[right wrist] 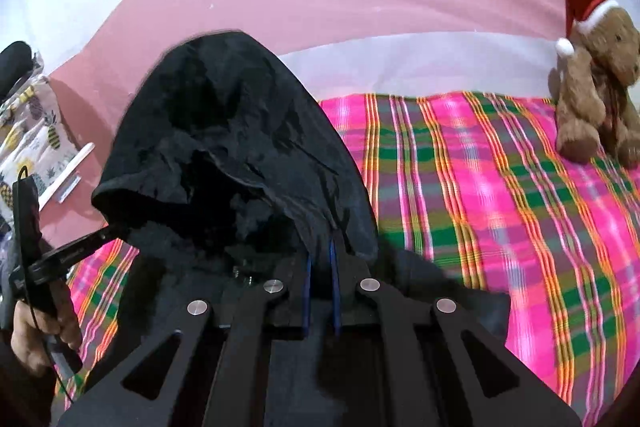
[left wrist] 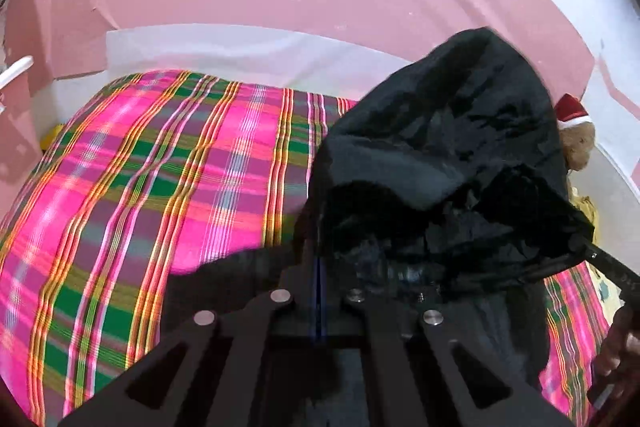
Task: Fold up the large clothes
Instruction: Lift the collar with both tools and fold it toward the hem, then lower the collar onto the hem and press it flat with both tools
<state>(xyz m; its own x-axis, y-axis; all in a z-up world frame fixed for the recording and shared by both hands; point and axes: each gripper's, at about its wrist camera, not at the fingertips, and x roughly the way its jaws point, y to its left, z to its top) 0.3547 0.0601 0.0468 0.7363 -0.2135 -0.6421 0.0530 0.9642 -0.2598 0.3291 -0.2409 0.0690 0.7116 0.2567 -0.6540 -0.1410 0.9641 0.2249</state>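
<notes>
A black hooded jacket [left wrist: 448, 147] hangs lifted above the plaid bed, its hood bulging up. My left gripper [left wrist: 319, 263] is shut on the jacket's edge, its fingertips buried in the cloth. The right gripper [left wrist: 576, 251] shows in the left wrist view, clamped on the jacket's right side. In the right wrist view my right gripper [right wrist: 320, 255] is shut on the jacket [right wrist: 224, 131], cloth pinched between its blue pads. The left gripper [right wrist: 110, 233] shows there at the left, held by a hand and gripping the jacket's other edge.
The bed has a pink, green and orange plaid cover [left wrist: 152, 179] [right wrist: 500, 195]. A brown teddy bear with a Santa hat [right wrist: 600, 83] sits at its far right corner, against the pink and white wall. A pineapple-print cloth [right wrist: 28, 131] lies left of the bed.
</notes>
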